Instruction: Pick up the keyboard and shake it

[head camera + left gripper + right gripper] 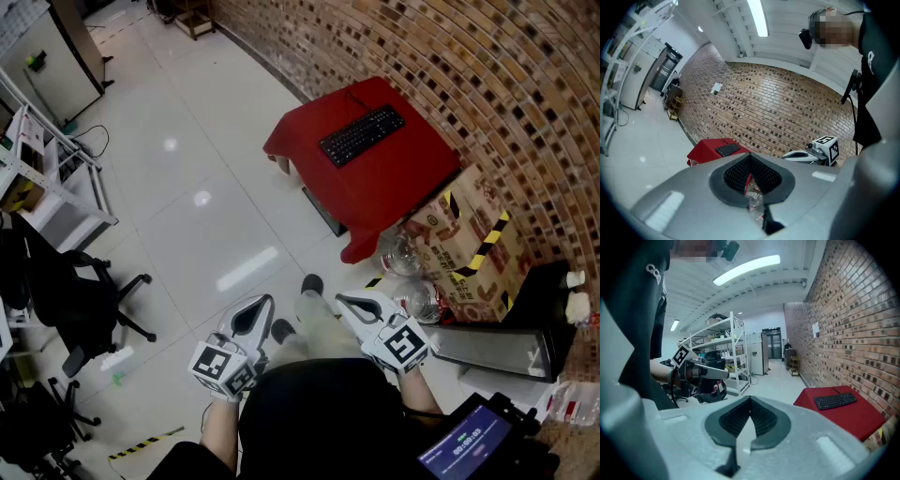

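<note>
— Firstly, the keyboard (362, 135): where does it lie?
— Flat on the red table (394, 192), on the half nearer the wall, its long edge running slantwise. It is black, and nothing touches it. The table stands against the brick wall (487, 66), well ahead of you across the pale tiled floor (206, 216).
— And beside the table?
— A cardboard box (466, 246) with yellow-and-black tape sits just beside the table's near corner, close to the wall. Clear plastic containers (405, 253) lie at the foot of the box.
— State of the tongs?
— Your left gripper (261, 305): jaws pressed together, nothing between them. Your right gripper (345, 300): likewise, jaws together and empty. You hold both low in front of your body, side by side and apart from each other, with the tips pointing towards the table. Both are well apart from the keyboard.
— Anything further out?
— On your left stand a black office chair (80, 309) and, beyond it, a white shelving rack (56, 169). Your shoe (312, 284) shows on the floor between the two grippers.
</note>
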